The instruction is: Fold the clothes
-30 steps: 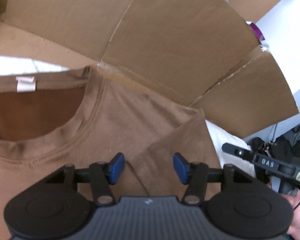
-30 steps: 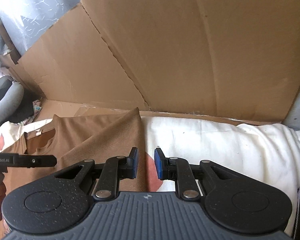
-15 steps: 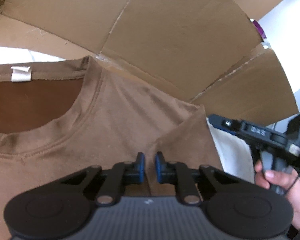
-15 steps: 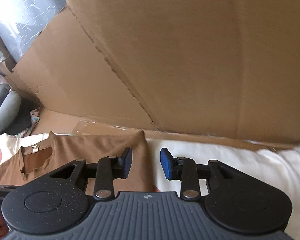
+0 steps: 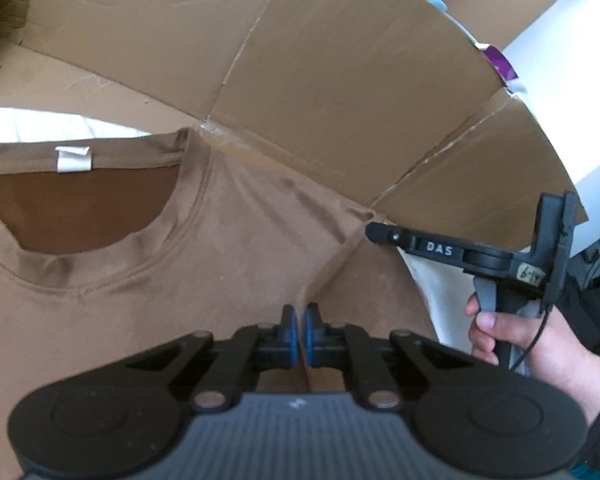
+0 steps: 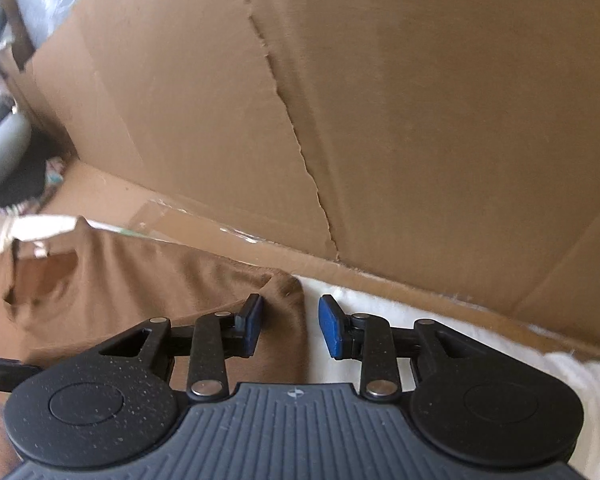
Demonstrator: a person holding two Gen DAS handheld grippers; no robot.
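From my left wrist, my left gripper [image 5: 299,338] has closed its jaws on a fold of the brown shirt [image 5: 228,248], at the seam where the sleeve meets the body; the collar lies far left. My right hand [image 5: 536,340] is at the right.

From my right wrist, my right gripper [image 6: 290,326] stands apart, astride the sleeve's edge [image 6: 288,300], not pinching; cardboard [image 6: 380,120] beyond.
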